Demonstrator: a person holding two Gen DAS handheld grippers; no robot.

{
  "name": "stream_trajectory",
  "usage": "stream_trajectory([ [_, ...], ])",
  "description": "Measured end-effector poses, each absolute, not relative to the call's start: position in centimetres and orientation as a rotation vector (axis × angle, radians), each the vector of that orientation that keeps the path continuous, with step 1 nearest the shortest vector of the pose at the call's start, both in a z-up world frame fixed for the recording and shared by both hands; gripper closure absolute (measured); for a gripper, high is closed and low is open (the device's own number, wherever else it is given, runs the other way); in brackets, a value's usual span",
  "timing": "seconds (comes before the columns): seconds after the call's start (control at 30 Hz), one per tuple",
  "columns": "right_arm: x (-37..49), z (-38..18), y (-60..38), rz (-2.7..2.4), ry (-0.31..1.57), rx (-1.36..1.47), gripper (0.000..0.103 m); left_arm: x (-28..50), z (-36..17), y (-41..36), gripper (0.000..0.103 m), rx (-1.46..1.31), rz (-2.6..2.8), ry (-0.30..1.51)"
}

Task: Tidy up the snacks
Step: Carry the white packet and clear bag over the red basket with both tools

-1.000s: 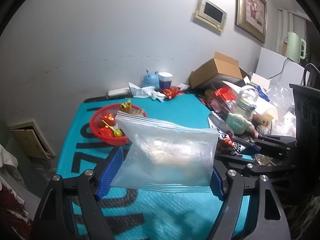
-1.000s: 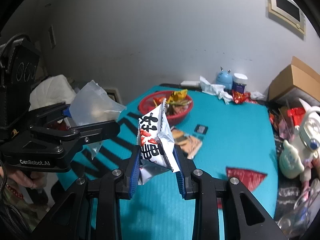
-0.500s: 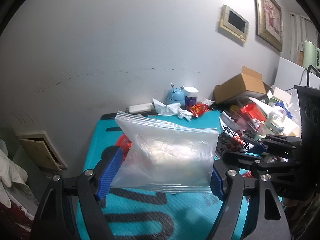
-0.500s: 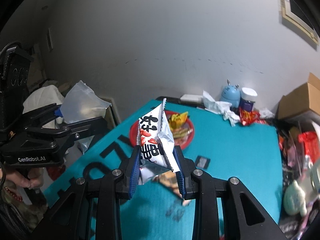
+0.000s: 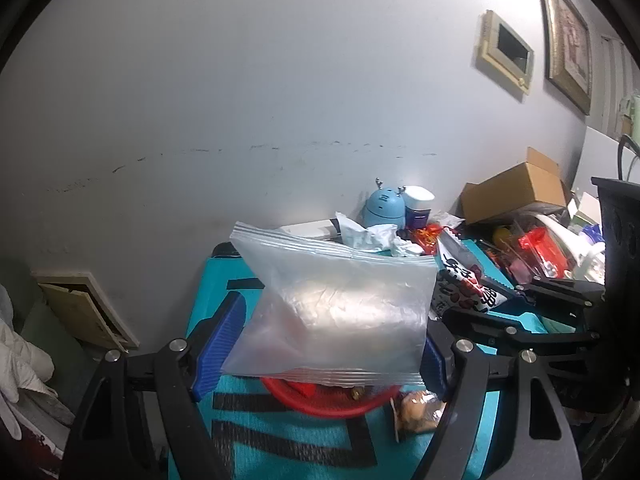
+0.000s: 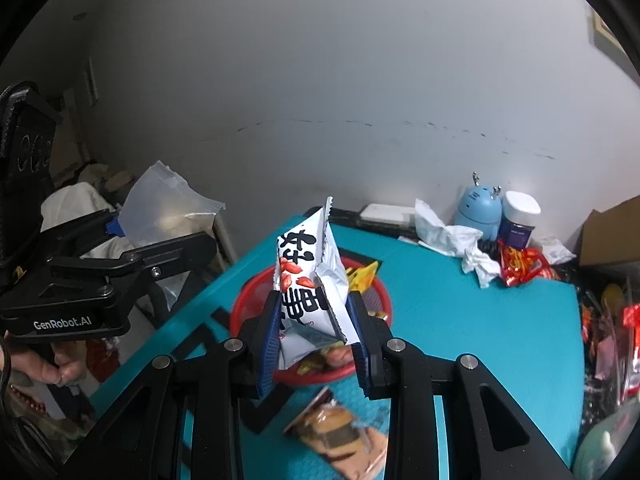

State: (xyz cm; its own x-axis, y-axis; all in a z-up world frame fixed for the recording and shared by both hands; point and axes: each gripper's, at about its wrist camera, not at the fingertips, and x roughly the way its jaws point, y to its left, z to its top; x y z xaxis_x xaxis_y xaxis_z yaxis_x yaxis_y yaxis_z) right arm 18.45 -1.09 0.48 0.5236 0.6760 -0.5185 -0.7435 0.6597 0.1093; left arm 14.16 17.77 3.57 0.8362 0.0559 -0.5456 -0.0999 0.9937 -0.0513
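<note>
The left gripper [image 5: 320, 344] has its blue-padded jaws clenched on a clear, frosted zip-top plastic bag [image 5: 340, 304], which stands upright between them with its ribbed seal edge at the top. The right gripper [image 6: 314, 338] grasps a white snack packet with black characters and red chilli pictures [image 6: 308, 280]; the packet rises upright from between the jaws, its crimped top tilted slightly right.

Both held things hang above a round red plastic basket [image 6: 372, 300] holding small yellow and orange wrapped snacks, which sits on the teal tabletop [image 6: 460, 320]. Just in front of the basket lies a brown-and-orange wrapped snack [image 6: 340, 436].

At the tabletop's far edge, well apart from the jaws, are crumpled white tissue [image 6: 452, 240], a red foil wrapper [image 6: 524, 266], a pale blue egg-shaped gadget [image 6: 478, 210], a white-lidded dark jar [image 6: 518, 220] and an open cardboard box [image 5: 516, 192].
</note>
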Motion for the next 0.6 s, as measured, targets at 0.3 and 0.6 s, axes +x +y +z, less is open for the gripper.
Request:
stream_trajectory([
  [0.3,21.7,-1.1,0.6,0.850,0.591,-0.143,0.072,18.9,0.2,19.7,0.026,-0.112,0.107,0.653],
  [0.6,22.3,-3.9,2.2,0.892,0.653,-0.193,0.072,20.4,-2.9,20.6,0.026,-0.121,0.130,0.754],
])
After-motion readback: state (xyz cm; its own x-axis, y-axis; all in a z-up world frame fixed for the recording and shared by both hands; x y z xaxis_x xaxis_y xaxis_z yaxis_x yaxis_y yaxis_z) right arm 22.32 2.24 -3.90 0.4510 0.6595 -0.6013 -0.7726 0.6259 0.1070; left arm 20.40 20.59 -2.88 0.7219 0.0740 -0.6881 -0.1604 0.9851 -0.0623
